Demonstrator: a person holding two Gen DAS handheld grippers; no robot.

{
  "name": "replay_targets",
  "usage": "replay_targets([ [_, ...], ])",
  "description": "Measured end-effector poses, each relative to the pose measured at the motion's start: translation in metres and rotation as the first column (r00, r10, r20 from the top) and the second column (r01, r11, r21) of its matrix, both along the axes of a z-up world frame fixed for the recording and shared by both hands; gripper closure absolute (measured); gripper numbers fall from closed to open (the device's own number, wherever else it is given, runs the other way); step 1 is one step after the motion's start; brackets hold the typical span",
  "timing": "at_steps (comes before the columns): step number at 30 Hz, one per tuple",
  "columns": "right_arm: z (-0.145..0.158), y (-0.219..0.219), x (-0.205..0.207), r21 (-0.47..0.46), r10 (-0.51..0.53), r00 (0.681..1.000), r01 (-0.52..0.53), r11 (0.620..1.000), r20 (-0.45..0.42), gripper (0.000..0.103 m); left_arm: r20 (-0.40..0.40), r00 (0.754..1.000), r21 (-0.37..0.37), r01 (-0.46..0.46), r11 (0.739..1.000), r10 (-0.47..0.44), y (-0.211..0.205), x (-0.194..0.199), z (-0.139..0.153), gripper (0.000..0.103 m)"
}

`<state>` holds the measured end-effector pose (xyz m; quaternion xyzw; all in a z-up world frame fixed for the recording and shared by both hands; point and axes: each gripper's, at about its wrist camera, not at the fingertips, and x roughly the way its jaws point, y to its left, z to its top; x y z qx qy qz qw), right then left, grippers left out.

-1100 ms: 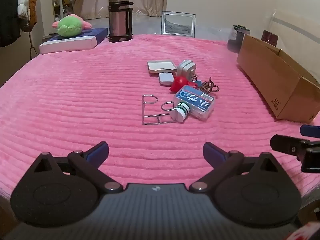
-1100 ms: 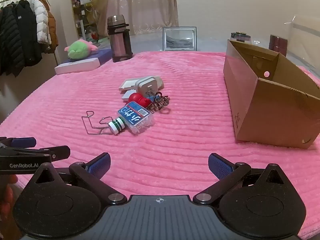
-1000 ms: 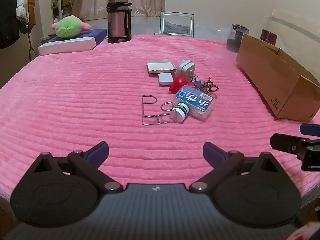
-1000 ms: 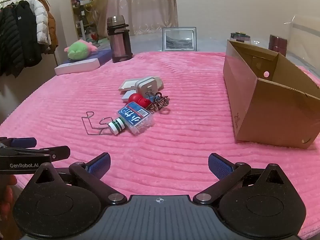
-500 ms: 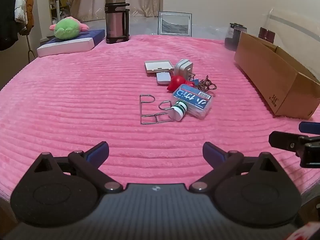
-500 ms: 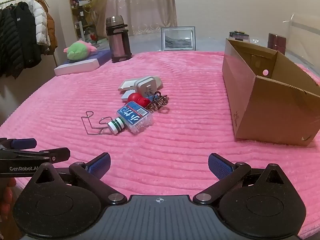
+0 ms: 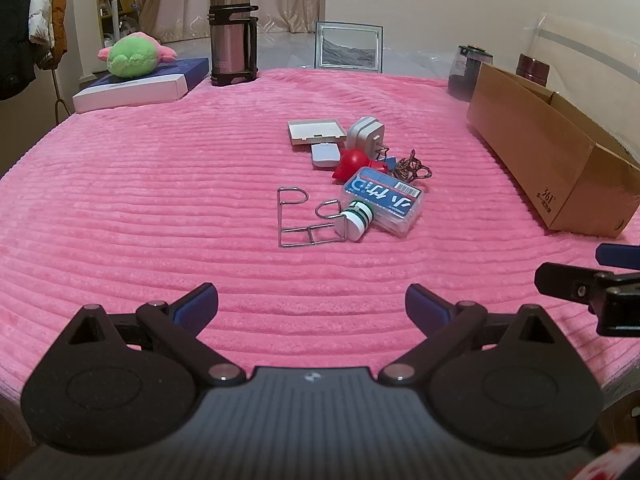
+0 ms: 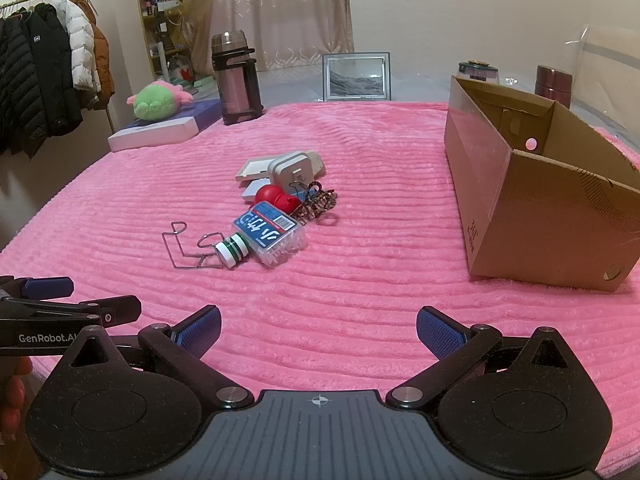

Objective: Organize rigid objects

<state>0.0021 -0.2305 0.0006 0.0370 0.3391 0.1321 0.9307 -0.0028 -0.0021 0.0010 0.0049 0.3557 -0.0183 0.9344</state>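
Observation:
A cluster of small objects lies mid-table on the pink cover: a wire rack (image 7: 298, 220) (image 8: 188, 250), a green-and-white capped bottle (image 7: 358, 218) (image 8: 232, 250), a clear plastic box with a blue label (image 7: 384, 200) (image 8: 272, 234), a red object (image 7: 352, 164) (image 8: 276, 196), a white charger (image 7: 365, 133) (image 8: 290, 168), a flat white box (image 7: 316, 131) and a brown wire tangle (image 7: 412, 168) (image 8: 314, 204). An open cardboard box (image 7: 552, 160) (image 8: 540, 200) stands at the right. My left gripper (image 7: 312, 306) and right gripper (image 8: 318, 330) are open and empty, near the front edge.
At the back stand a steel thermos (image 7: 232, 36), a picture frame (image 7: 348, 46), a green plush toy (image 7: 134, 54) on a flat blue-and-white box (image 7: 140, 86), and jars (image 8: 478, 72) behind the cardboard box. Coats (image 8: 48, 80) hang at the far left.
Both views have shifted slightly; the objects sit a little nearer and lower in the left wrist view. Nothing on the table has moved. Both grippers stay open.

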Motion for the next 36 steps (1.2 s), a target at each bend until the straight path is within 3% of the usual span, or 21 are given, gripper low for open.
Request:
replay_targets([
  [36,-0.0035,0.001,-0.0006,-0.006,0.001,1.0,-0.001,1.0,-0.003,0.002,-0.002,1.0,-0.01,-0.009,1.0,0.009,0.003,0.0022,-0.0032,0.005],
])
